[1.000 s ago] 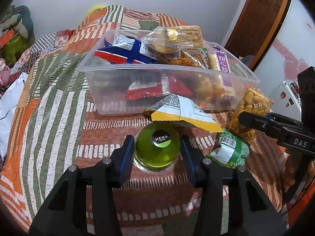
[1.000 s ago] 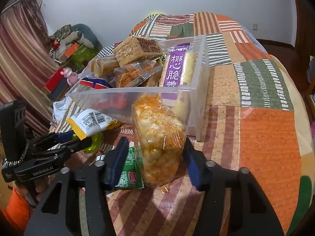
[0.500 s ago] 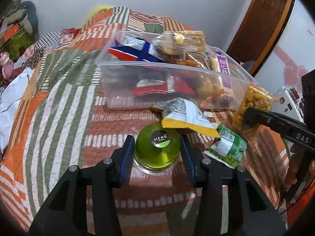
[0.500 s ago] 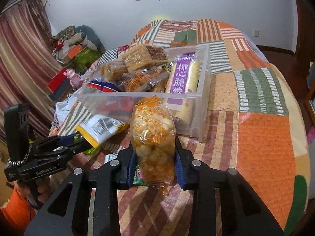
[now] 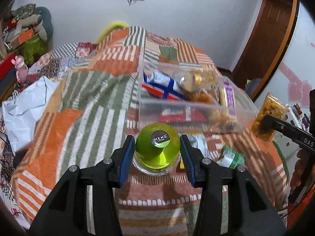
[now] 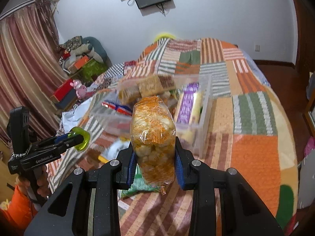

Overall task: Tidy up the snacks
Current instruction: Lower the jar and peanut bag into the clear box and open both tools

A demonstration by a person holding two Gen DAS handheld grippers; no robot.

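Note:
My left gripper [image 5: 157,147] is shut on a green jelly cup [image 5: 157,150] with a MENG label, held above the bedspread; it also shows in the right wrist view [image 6: 80,139]. My right gripper [image 6: 154,157] is shut on an orange bag of puffed snacks [image 6: 152,135], lifted clear of the bed; that bag shows in the left wrist view [image 5: 268,116]. A clear plastic bin [image 5: 196,116] full of snack packs sits ahead of both grippers, also seen in the right wrist view [image 6: 202,122].
A green snack packet [image 5: 230,157] and a yellow-and-white packet [image 6: 115,151] lie on the patchwork bedspread [image 5: 78,106] in front of the bin. A white plastic bag [image 5: 25,106] lies at the bed's left edge. Boxes and toys stand by the curtain [image 6: 23,68].
Both grippers have closed and risen: the left lifted the green cup, the right gripped and lifted the orange bag. The bin now sits farther and lower in both views.

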